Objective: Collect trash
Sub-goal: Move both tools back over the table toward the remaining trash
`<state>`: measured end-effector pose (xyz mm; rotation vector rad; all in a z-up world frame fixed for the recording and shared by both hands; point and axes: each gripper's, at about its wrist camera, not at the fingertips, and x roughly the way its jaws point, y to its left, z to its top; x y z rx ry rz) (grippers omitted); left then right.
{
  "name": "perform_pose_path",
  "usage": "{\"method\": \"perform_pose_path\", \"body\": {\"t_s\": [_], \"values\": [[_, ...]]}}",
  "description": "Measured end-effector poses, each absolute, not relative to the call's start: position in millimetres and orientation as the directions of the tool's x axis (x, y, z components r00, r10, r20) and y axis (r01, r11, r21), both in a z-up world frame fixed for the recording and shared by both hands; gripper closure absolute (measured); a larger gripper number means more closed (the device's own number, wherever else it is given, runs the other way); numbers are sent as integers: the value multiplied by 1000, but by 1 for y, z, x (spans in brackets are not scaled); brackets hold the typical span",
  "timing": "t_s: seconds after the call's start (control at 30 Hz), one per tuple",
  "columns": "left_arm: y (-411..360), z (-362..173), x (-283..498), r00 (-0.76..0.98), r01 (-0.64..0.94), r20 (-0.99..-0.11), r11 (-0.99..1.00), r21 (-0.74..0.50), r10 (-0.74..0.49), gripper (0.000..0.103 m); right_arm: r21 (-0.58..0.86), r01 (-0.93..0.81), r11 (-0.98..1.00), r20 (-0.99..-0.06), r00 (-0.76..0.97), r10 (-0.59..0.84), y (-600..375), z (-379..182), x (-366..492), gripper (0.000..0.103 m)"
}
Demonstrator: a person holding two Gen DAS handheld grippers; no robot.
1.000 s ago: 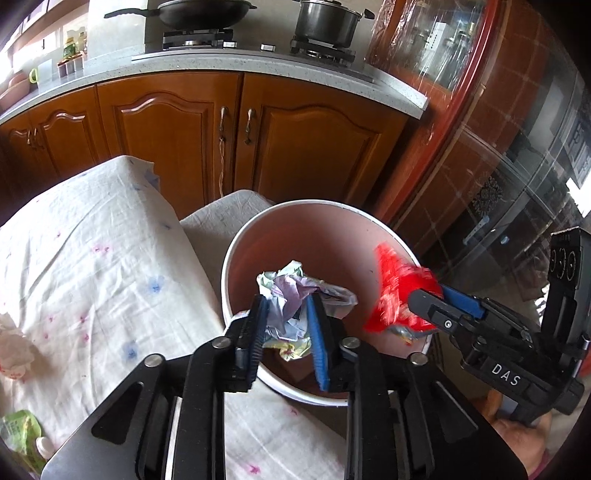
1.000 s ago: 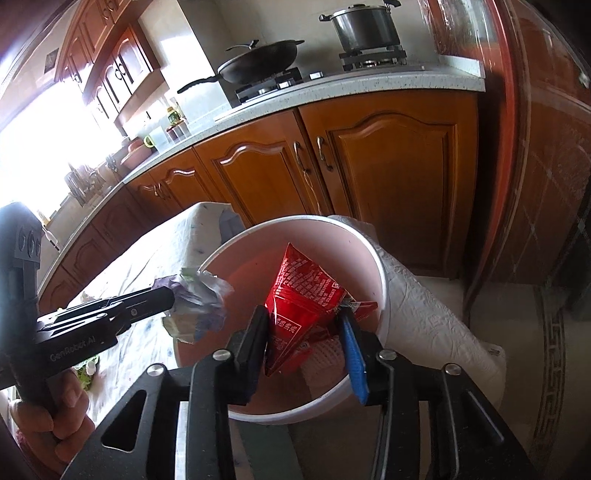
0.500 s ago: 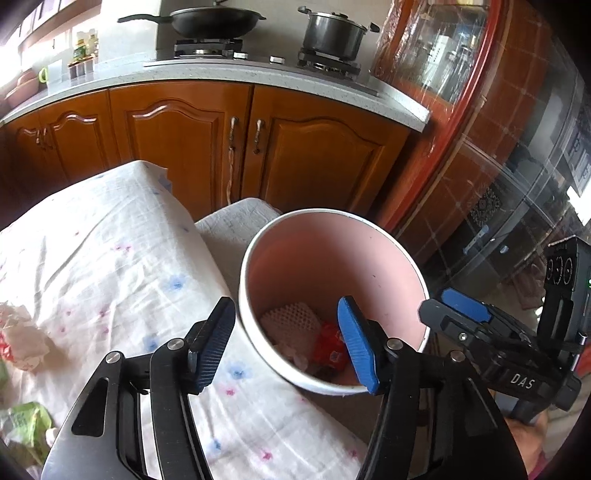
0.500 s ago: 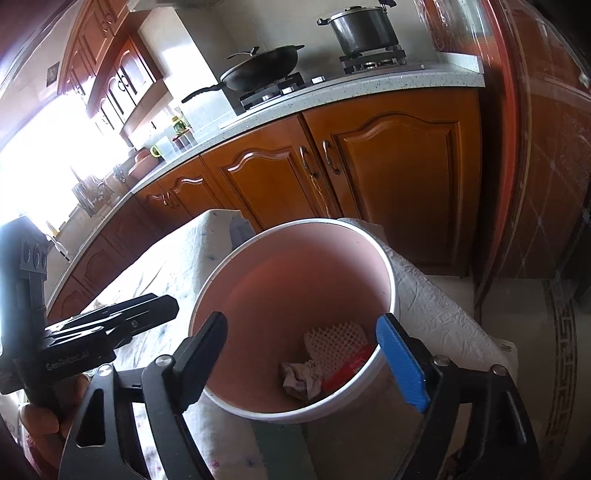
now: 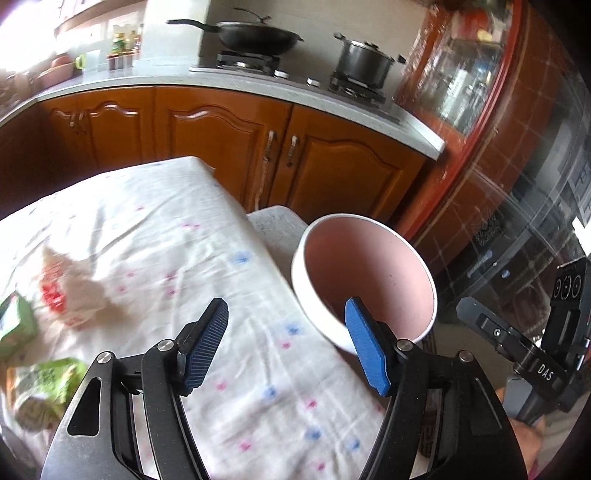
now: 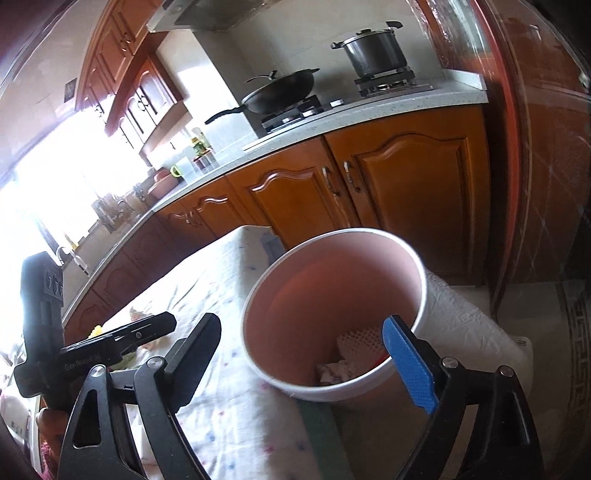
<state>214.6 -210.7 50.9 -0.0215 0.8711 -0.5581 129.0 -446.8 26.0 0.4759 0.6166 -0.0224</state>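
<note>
The left gripper (image 5: 286,345) hangs over the cloth (image 5: 155,236) with its jaws apart and opening further, nothing between them; its right pad overlaps the near rim of the bin (image 5: 364,284) in the picture, so the bin's floor is hidden in this view and only the pink inner wall shows. The right gripper (image 6: 308,354) is likewise spread and widening, empty, with the bin (image 6: 332,291) seen through the gap between its fingers. From this side the bin's bottom is partly visible: a white foam net (image 6: 356,341), a crumpled pale scrap (image 6: 334,369) and a sliver of red wrapper (image 6: 380,357), the last mostly covered by the blue pad. On the cloth at the left wrist view's left edge lie more pieces, all smeared by motion blur: a pale bag (image 5: 70,291) with red print, a green carton (image 5: 14,325) cut off by the frame, and a green packet (image 5: 44,384) whose label cannot be read. In the right wrist view the left gripper's body hides most of that trash; only a yellow bit and a pale bit peek around it. The window side is blown out to white. Behind, a wok (image 5: 255,35) and a pot (image 5: 364,61) sit on the stove above brown cabinets (image 5: 221,140).
</note>
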Motion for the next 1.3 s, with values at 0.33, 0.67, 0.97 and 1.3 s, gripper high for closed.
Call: {"method": "perform_pose_path", "body": {"t_s": [0.33,0.67,0.97,1.3], "values": [[-135,55,195,573,350,-692,895,-277,-439,35,431,75,899,-555,807,199,-397,26,130,12],[-73,52,179,627,262,-683,927,-268,-375,35,416,-33,909,-564,774,286,-339,25,147,12],[-15,50,177,657,170,-684,946,-275,-317,35,378,-119,918,-571,750,333,-294,29,163,12],[45,47,179,679,63,-693,959,-276,-244,35,361,-196,912,-588,711,386,-257,29,188,12]]}}
